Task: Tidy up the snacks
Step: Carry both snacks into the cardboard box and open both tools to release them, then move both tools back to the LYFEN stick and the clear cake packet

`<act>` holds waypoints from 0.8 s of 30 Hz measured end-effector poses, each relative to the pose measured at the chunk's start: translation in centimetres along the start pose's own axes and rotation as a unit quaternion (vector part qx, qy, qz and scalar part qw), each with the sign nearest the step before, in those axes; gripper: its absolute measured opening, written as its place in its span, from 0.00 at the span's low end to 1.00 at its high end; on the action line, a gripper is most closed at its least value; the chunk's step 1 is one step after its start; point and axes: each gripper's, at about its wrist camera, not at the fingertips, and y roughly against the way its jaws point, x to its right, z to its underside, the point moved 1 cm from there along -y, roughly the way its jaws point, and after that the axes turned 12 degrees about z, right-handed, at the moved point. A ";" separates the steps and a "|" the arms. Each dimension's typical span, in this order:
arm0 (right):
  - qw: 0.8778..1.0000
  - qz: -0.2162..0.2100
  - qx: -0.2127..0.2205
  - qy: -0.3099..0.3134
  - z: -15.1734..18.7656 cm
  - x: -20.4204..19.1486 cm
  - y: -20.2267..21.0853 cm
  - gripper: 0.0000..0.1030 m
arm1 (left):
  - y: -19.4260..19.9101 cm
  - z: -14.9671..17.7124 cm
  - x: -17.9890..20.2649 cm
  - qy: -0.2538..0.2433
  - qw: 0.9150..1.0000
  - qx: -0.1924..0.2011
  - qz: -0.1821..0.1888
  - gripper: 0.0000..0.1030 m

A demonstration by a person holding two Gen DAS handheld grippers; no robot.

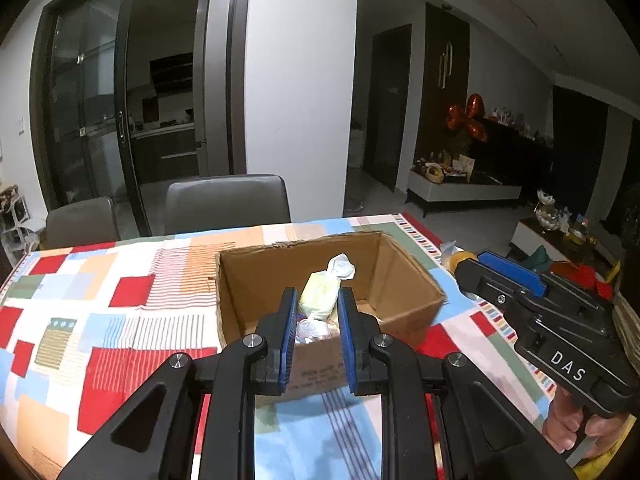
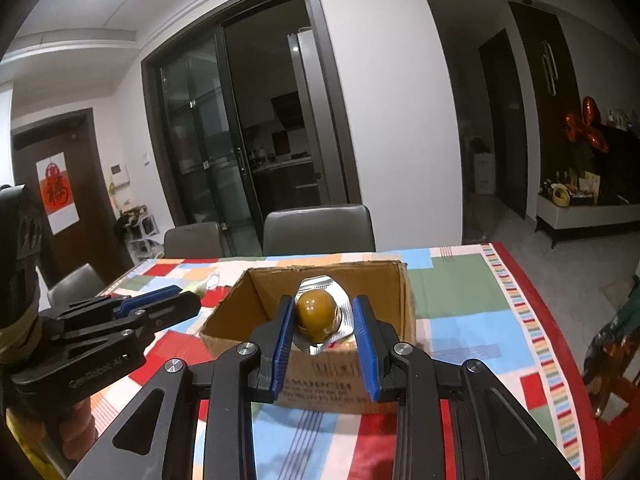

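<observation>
The left tool [image 1: 317, 306] is closed on a pale yellow-green wrapped snack [image 1: 320, 290], its blue pads [image 1: 289, 332] pressing both sides of the packet, whose twisted clear end sticks up above the fingers. It holds the snack over the near wall of the open cardboard box [image 1: 404, 268]. A crinkled clear wrapper [image 1: 310, 330] shows just below the held snack; whether it belongs to that snack or lies in the box cannot be told.

The right tool [image 2: 324, 316] grips a round brown snack in a silver foil pack [image 2: 316, 310], with the foil edges caught between its blue pads [image 2: 362, 344]. This snack also hangs above the box's near edge [image 2: 320, 360], the box opening lying directly beyond it.

The box sits on the bench, which is covered by a patchwork cloth [image 1: 80, 300] of red, blue, orange and white. In the left view the right tool [image 1: 472, 262] comes in from the right, near the box's right corner. In the right view the left tool [image 2: 188, 294] reaches in from the left, beside the box's left wall. Open cloth surrounds the box on the left and right. Two grey chairs [image 2: 316, 228] stand at the bench's far edge.
</observation>
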 end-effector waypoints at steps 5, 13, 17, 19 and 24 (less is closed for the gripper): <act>1.000 -0.004 -0.010 0.004 -0.7 -0.4 -2.5 0.30 | -2.1 -0.7 -1.9 0.010 1.000 -0.010 -0.003 0.20; 0.999 -0.006 -0.033 0.021 -1.3 -1.3 -6.1 0.32 | -4.9 -1.5 -4.0 0.031 0.999 -0.031 -0.010 0.46; 0.999 -0.007 -0.037 0.028 -0.7 -1.1 -6.0 0.42 | -4.2 -1.0 -3.6 0.027 0.999 -0.025 -0.029 0.53; 0.999 -0.003 -0.036 0.030 -0.4 -0.9 -5.6 0.42 | -3.5 -0.5 -3.2 0.024 0.999 -0.022 -0.037 0.54; 0.999 -0.004 -0.041 0.019 0.6 0.1 -3.7 0.42 | -2.0 1.2 -2.0 0.024 0.999 -0.019 -0.045 0.55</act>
